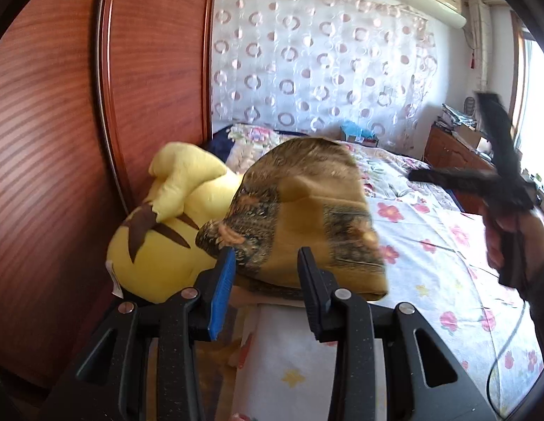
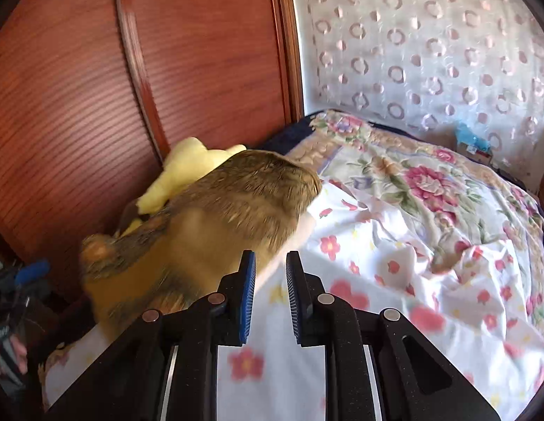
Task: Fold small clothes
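The folded mustard-brown patterned garment (image 1: 303,217) sits atop a stack at the bed's (image 1: 447,245) head end, leaning against the yellow plush toy (image 1: 166,231) by the wooden headboard (image 1: 61,140). It looks loosely perched, so a brush from either tool could tip it off or spring the fold open. The left gripper (image 1: 266,263) points downward just before the garment, jaws partly open and empty. The right gripper (image 2: 270,270) angles down beside it over the floral sheet (image 2: 395,263), jaws narrowly parted, holding nothing.
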Demonstrator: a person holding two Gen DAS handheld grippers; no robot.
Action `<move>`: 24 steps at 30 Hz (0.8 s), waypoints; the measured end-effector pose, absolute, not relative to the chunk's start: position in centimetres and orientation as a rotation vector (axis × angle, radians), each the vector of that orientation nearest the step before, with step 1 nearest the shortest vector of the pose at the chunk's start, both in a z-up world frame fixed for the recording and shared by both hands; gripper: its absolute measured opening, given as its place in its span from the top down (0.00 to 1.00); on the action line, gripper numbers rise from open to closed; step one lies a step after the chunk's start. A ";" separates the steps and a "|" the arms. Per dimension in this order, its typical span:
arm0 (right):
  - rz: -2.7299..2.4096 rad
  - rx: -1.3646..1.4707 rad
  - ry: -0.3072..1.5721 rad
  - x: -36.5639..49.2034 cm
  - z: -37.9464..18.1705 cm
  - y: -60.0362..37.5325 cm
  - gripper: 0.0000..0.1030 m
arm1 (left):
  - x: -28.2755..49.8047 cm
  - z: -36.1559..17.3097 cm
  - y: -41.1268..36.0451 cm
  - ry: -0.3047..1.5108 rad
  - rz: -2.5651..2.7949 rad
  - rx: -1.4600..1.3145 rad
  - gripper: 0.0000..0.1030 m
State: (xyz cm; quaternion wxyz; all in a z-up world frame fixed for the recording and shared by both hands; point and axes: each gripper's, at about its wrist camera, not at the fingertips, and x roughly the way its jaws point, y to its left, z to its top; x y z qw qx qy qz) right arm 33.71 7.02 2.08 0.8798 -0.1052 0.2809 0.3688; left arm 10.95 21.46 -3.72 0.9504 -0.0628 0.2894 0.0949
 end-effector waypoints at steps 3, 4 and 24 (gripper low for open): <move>0.767 -0.174 0.558 29.8 1.9 3.6 0.70 | 10.3 -3.0 19.6 0.588 0.201 -0.102 0.64; 0.759 -0.167 0.543 28.4 1.9 2.4 0.69 | 10.1 -2.8 19.0 0.580 0.197 -0.097 0.64; 0.468 -0.005 0.335 7.5 4.2 -13.1 0.38 | 6.4 2.5 3.9 0.476 -0.065 -0.049 0.64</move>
